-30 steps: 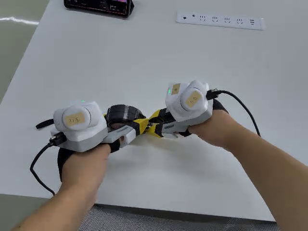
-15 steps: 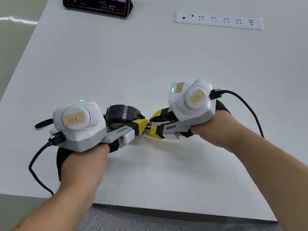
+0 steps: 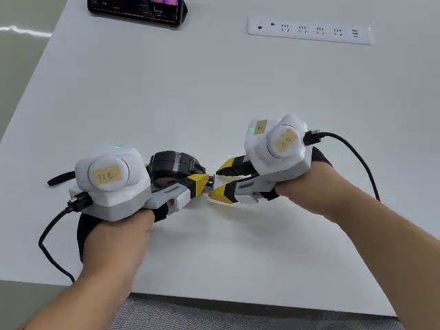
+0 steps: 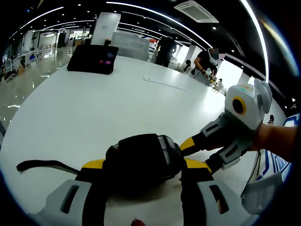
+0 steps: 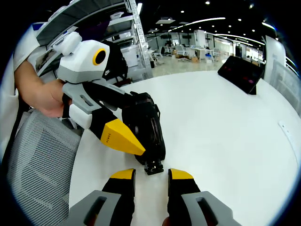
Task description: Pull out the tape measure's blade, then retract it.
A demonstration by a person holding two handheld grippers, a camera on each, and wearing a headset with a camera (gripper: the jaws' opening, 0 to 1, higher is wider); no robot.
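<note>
Nearest the lens in the left gripper view: the left gripper (image 4: 144, 165) has both yellow fingertips (image 4: 194, 165) pressed on the sides of the tape measure (image 4: 138, 150), a black case at lower centre of the frame. Grip firm, with the case wedged between the two jaws. A black wrist strap (image 4: 42, 165) trails off the case toward the left edge, lying on the white table (image 4: 94, 108).

The right gripper view gives what that one hides. The tape's end hook (image 5: 154, 166) sticks out from the lower edge of the case, low at centre frame. The right gripper (image 5: 152, 175) rises from the bottom with its yellow fingertips (image 5: 123, 174) parted by a narrow gap. The hook sits at the mouth of that gap, just ahead of the tips and not pinched. Grey mesh chair seat (image 5: 37, 160) at lower left, beyond the table edge.

The head view sets out the layout from above. Both grippers are low in the frame, nose to nose, and the case peeks out black between them at left of centre. The hook is too small to make out here. The right jaws stand spread, one tip above the other. A cable (image 3: 350, 155) loops away from the right gripper toward the right edge.

Farther up the table, well apart from the work: a black device (image 3: 137, 8) at the upper left edge and a white power strip (image 3: 309, 30) at upper right.
</note>
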